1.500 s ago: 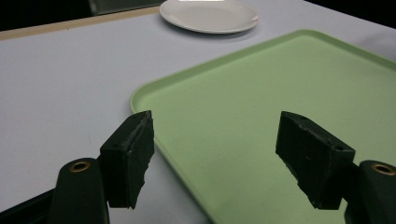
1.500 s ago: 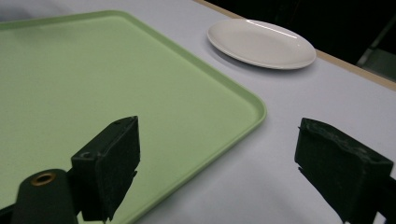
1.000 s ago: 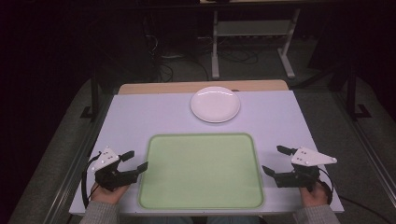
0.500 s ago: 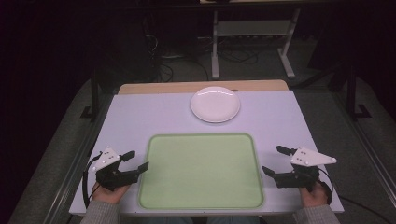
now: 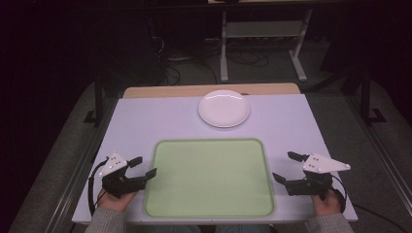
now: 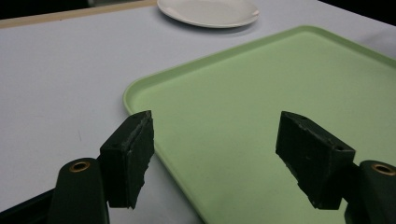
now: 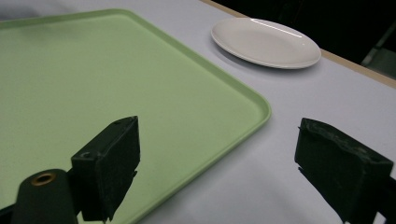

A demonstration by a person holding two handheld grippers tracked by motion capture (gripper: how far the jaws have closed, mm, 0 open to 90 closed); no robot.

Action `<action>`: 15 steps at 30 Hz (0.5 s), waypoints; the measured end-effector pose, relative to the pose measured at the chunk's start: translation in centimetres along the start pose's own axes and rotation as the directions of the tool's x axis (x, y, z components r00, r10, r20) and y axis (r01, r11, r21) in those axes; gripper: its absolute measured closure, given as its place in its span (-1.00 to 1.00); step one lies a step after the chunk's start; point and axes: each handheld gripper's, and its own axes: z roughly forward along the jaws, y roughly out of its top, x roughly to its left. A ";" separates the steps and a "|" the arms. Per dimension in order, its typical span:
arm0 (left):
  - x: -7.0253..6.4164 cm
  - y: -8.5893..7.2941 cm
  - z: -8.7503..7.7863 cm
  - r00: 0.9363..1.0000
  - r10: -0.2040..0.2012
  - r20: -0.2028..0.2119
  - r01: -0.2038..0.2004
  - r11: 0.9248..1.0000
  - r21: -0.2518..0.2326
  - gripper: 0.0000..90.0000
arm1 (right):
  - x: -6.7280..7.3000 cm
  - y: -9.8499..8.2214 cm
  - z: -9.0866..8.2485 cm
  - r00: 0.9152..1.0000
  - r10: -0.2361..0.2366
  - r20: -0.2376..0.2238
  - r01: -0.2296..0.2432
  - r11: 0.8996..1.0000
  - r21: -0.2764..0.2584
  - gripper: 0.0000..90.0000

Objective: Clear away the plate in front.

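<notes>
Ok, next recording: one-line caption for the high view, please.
Two open hand-held grippers, left and right, flank an empty green tray; a white plate sits beyond it on the table.

You are working in what looks like a lab or test room, not a home. The white table [image 5: 145,121] stands on a dark metal frame with rails along its sides, over grey carpet. Behind it, cables [image 5: 170,53] lie loose on the floor beside a light metal stand [image 5: 265,36] with a shelf, and the rest of the room is dark.
</notes>
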 end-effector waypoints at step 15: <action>-0.6 0.9 0.8 1.000 -0.015 0.019 0.015 1.000 -0.002 -0.39 | 0.0 0.0 0.0 1.000 0.004 0.004 -0.004 1.000 0.004 -0.71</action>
